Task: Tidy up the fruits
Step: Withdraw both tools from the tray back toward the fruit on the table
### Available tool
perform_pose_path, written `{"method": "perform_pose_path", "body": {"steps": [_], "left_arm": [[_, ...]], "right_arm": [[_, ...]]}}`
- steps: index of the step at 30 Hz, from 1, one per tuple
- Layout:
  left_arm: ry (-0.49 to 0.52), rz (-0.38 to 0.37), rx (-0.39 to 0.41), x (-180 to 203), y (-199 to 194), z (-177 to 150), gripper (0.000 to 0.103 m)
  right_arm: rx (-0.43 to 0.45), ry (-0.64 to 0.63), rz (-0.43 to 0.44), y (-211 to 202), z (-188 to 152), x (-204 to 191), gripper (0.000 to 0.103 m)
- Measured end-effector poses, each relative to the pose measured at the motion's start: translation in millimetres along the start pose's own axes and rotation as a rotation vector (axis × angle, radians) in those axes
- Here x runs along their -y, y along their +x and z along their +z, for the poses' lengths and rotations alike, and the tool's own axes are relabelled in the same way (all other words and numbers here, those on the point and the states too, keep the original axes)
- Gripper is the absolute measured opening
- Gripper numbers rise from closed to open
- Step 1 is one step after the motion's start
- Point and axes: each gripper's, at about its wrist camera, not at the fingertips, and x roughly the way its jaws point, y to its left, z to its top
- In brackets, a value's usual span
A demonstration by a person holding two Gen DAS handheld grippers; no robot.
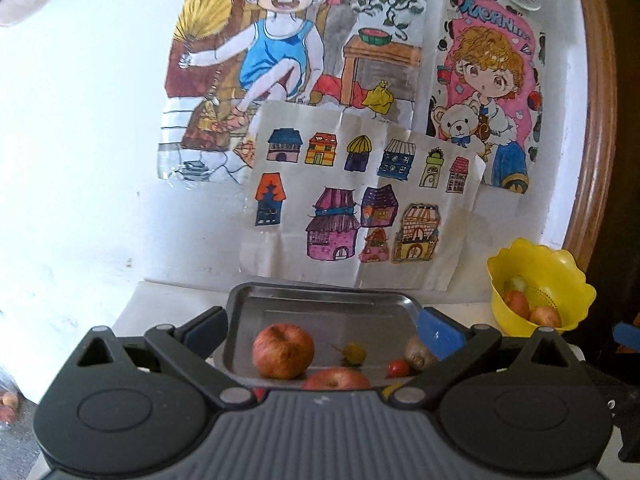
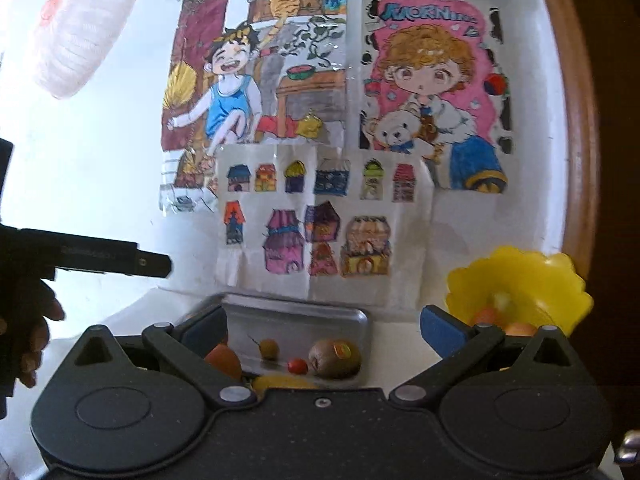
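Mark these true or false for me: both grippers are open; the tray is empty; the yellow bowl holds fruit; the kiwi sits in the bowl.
1. Both the left gripper and right gripper are open and empty. True.
2. The rectangular metal tray is empty. False: it holds fruit, including a red apple.
3. The scalloped yellow plastic bowl holds fruit. True.
4. The brown stickered kiwi sits in the bowl. False: it lies in the tray.
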Motion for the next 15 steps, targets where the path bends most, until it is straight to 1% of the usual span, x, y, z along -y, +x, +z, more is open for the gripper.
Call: {"method": "perform_pose_path", "body": {"steps": [2, 5, 10, 15], "left_arm": [[-0.005, 0.003, 0.009, -3, -10, -7, 0.103], [-0.020, -0.002, 0.001, -9, -21, -17, 0.103], [-0.024, -0.001, -0.017, -17, -38, -34, 0.103], [-0.011, -0.001, -0.061, -23, -49, -52, 0.103]], "right_arm": [[-0.010, 0.016, -0.008, -9, -7, -3, 0.102], [-0.029, 0.035, -0.030, -19, -16, -6, 0.102], [-0.061, 0.023, -0.064, -32, -31, -15, 0.102], [-0.090, 0.030, -0.087, -43, -46, -24, 0.102]]}}
